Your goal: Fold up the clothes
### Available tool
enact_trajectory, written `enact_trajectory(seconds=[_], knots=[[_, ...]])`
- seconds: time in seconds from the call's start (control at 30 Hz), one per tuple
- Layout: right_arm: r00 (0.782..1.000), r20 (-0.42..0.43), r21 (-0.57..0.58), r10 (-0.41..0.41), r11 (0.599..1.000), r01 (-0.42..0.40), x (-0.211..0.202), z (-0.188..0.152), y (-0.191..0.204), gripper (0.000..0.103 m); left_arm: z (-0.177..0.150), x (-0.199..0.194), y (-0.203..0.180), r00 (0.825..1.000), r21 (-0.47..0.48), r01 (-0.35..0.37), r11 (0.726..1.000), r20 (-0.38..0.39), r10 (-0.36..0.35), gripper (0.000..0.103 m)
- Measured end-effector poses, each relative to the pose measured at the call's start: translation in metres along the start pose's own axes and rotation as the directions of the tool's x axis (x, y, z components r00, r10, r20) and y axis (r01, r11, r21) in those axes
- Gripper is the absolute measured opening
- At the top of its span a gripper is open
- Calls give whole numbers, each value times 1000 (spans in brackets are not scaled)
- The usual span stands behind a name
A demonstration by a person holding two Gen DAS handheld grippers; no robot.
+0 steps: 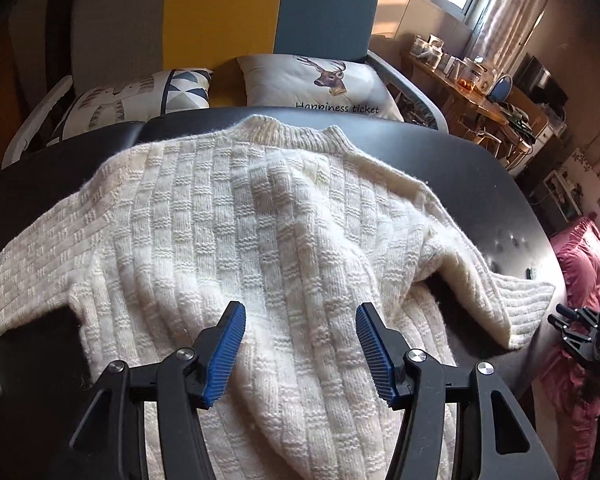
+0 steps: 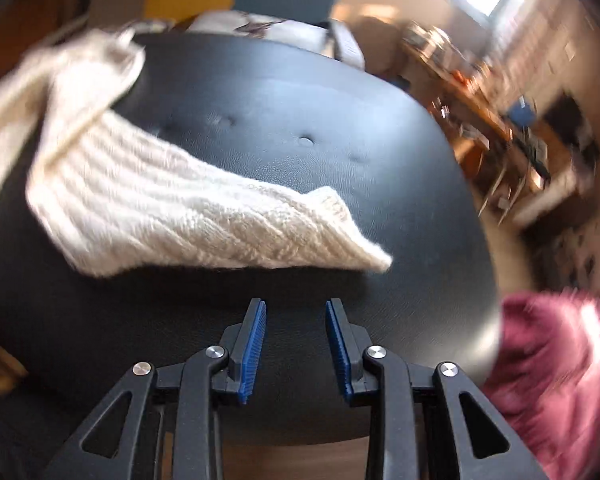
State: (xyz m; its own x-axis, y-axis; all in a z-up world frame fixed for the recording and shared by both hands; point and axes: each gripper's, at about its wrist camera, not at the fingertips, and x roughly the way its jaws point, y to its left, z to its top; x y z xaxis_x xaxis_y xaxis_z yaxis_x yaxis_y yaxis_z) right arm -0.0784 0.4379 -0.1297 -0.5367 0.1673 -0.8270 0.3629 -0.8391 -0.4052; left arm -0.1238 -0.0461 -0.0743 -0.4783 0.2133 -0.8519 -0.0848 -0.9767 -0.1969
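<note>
Left wrist view: the left gripper point(image 1: 300, 312) hangs with its jaws spread wide and nothing between them, directly over the lower body of a cream knitted sweater point(image 1: 236, 232). The sweater lies spread on a black padded table point(image 1: 472, 176), its ribbed collar at the far edge ahead of the gripper, one sleeve running out to the gripper's left and the other sleeve point(image 1: 496, 300) lying off to its right, cuff near the table's right rim. Beyond the table stand two printed cushions, one with a deer's head point(image 1: 320, 84), against a grey, yellow and blue headboard point(image 1: 220, 8). Far to the right, past the table's edge, the right gripper point(image 1: 576, 324) shows small beside pink ruffled fabric point(image 1: 580, 264); a cluttered wooden desk point(image 1: 480, 96) stands by the window.

Right wrist view, blurred by motion: the right gripper point(image 2: 296, 308) is released, blue ribbed pads point(image 2: 256, 344) apart and gripping nothing, above the bare black table point(image 2: 300, 100). Ahead and to its left the sweater's sleeve point(image 2: 188, 216) lies flat, its cuff corner pointing right just in front of the fingertips, not touching them. Pink fabric point(image 2: 552, 368) fills the lower right.
</note>
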Motion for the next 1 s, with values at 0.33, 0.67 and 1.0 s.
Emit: enact_trajectory(seconds=[0.33,0.67,1.0], knots=[[998,49,-571,-38,819,59,16,22,43,37,-7,25,-21,997,-31,-40,999,-66,38,59],[995,-97,-526,26,848,-74,31,35,41,13,-16,35,-18,995,-56,23,998,-94,-28,59],[727,21,194,686,711,-676,-46,57,-61,12,-23,21,-9,990,-49,122,991,-61,-124,59]])
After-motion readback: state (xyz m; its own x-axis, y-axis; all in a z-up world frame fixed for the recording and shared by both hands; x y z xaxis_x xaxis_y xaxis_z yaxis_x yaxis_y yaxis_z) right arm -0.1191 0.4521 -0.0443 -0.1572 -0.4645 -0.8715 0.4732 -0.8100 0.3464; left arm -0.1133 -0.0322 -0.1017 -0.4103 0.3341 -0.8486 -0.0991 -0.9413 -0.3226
